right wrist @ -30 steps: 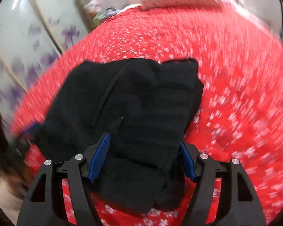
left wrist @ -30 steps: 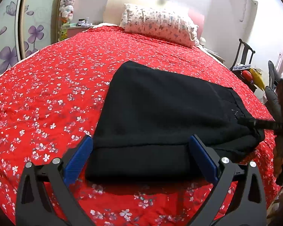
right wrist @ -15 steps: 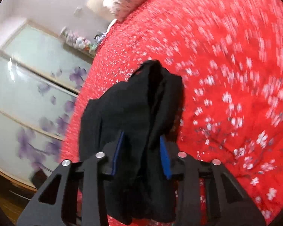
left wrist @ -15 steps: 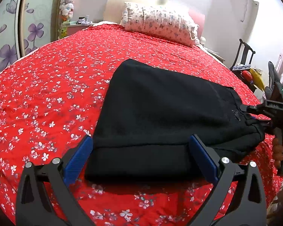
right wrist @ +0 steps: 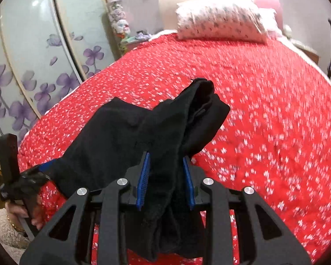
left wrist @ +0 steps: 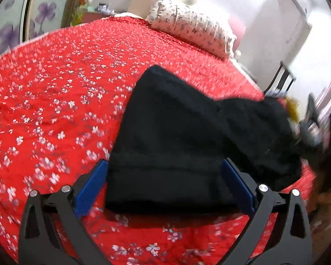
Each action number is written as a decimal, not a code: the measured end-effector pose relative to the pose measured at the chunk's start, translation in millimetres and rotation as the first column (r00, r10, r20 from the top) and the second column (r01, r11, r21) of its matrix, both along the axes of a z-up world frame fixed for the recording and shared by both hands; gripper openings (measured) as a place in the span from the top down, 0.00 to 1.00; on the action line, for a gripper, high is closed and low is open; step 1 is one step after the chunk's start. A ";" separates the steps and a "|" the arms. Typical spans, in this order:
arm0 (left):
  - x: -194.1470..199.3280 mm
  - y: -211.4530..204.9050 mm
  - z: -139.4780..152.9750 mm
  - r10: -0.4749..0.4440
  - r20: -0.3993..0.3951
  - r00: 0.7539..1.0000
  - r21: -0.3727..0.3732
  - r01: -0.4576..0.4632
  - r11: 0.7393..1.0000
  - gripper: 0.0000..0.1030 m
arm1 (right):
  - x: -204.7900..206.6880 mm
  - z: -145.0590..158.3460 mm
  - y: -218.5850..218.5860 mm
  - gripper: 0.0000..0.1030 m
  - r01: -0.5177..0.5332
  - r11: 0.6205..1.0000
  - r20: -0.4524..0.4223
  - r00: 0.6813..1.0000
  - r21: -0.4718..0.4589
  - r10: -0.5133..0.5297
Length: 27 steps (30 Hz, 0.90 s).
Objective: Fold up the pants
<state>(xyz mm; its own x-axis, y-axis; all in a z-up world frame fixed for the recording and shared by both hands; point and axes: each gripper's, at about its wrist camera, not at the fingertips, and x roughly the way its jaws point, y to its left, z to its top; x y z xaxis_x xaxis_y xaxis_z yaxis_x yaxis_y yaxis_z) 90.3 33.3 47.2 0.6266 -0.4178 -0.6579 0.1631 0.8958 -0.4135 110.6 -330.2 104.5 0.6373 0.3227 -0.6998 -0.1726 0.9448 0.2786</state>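
Red flower-printed bedspread [left wrist: 55, 101] beneath black fleece pants [left wrist: 176, 132], right tool [right wrist: 166, 176] closing, its blue pads pinching a lifted bunch, left tool [left wrist: 165, 185] spread wide astride the near folded edge.

The pants [left wrist: 176, 137] are thick, matt black cloth with a fuzzy surface. The bed cover [left wrist: 55, 92] is red printed cloth. Each gripper [right wrist: 166, 176] has matt black plastic, ribbed blue pads [right wrist: 143, 176] and shiny metal screws.
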 end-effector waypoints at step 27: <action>127.0 -2.8 -21.6 -0.202 -0.311 0.929 -0.257 0.123 0.959 0.23 | -1.5 -38.6 -40.2 0.65 0.124 0.967 -0.118 0.988 0.224 -0.100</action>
<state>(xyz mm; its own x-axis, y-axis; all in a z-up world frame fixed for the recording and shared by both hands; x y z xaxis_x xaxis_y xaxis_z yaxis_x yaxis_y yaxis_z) 217.3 30.5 25.6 0.3003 -0.6592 -0.6894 0.1168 0.7427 -0.6593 109.1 -370.4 65.8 0.6057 0.4139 -0.6796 -0.0276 0.8645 0.5019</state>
